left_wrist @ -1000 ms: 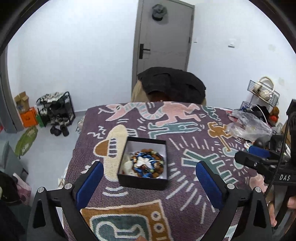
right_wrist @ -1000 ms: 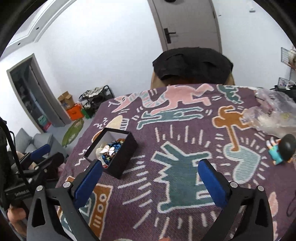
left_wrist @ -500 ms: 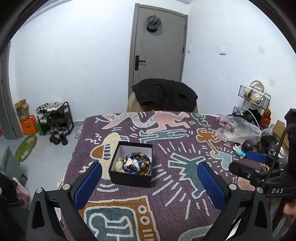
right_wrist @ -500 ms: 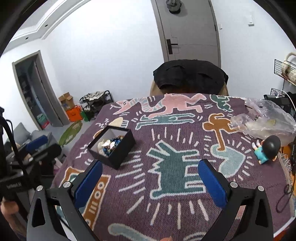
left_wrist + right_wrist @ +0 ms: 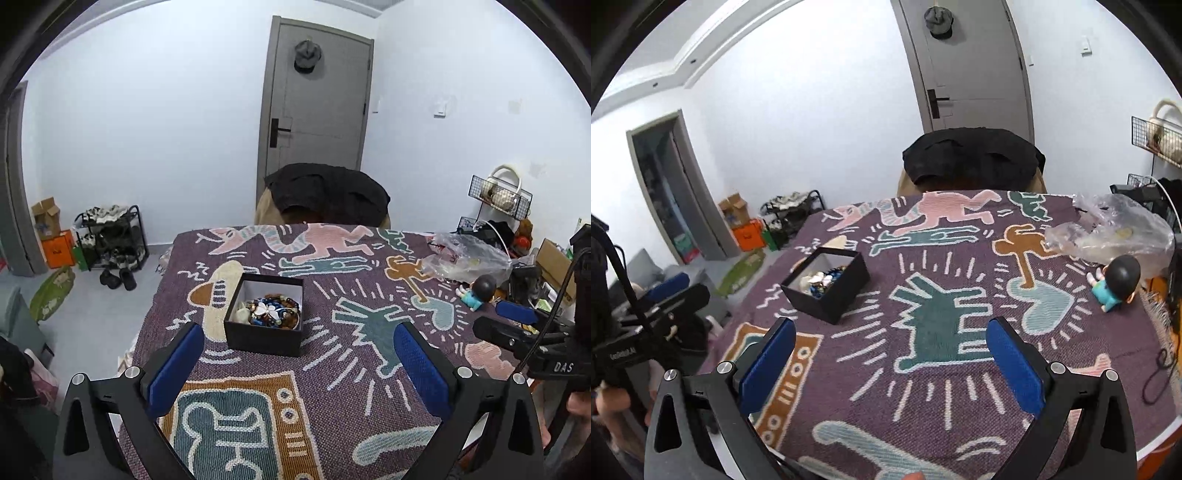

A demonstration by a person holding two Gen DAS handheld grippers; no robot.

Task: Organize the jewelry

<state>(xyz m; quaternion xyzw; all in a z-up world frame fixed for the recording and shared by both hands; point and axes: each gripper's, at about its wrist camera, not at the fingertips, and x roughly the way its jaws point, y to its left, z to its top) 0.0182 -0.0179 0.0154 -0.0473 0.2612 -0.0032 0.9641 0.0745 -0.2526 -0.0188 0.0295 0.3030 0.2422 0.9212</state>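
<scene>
Sitting heaped in box (image 5: 264,317) at 11 o'clock on tabletop (image 5: 332,387), jewelry (image 5: 271,314) looking gathered already. Left claw (image 5: 295,365), right claw (image 5: 892,365) both hanging wide open, gripping nothing. Nothing loose showing; task seeming near done.

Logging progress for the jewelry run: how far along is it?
Looks done: jewelry is piled in the open black box on the patterned cloth. In hand: nothing; left tongs and right tongs are open, clear of the box. Left: no loose jewelry visible; no lid in view.
</scene>
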